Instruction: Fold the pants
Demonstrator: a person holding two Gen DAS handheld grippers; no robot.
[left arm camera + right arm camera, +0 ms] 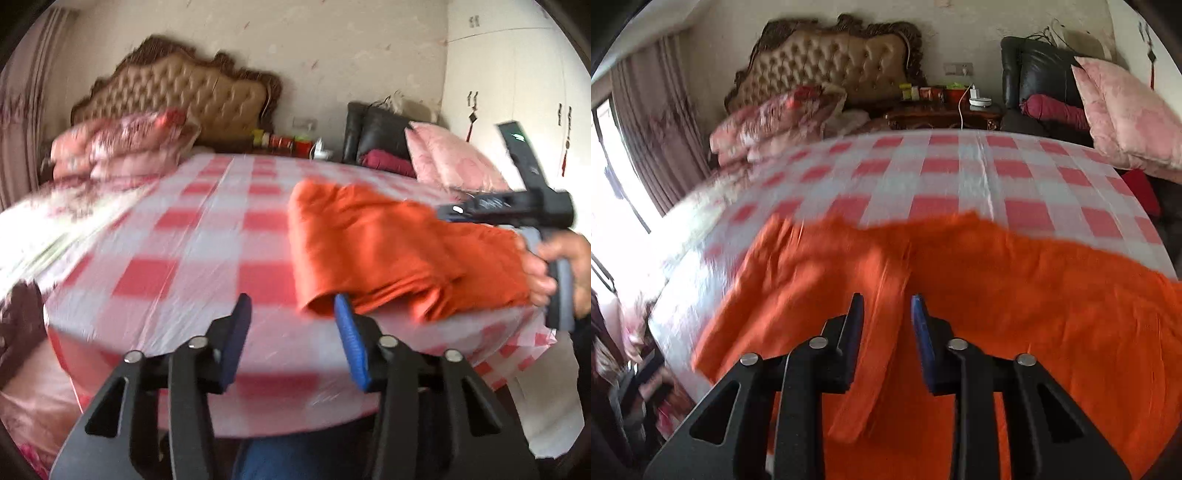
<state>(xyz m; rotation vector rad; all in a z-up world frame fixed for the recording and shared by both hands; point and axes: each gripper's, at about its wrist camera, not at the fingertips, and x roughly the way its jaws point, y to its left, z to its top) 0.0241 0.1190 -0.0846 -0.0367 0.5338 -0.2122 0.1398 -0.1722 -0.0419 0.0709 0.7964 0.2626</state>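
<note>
Hand only in left view

We see plain orange pants on a red-and-white checked tablecloth. Our gripper pads are blue, the pillow pink.

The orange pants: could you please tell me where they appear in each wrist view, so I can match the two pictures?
Left wrist view: the orange pants lie right of centre on the checked cloth, near its front edge.
Right wrist view: the pants fill the lower half, under the camera's own fingers.
Shared landmark: the tufted headboard, at the back wall in both.
</note>
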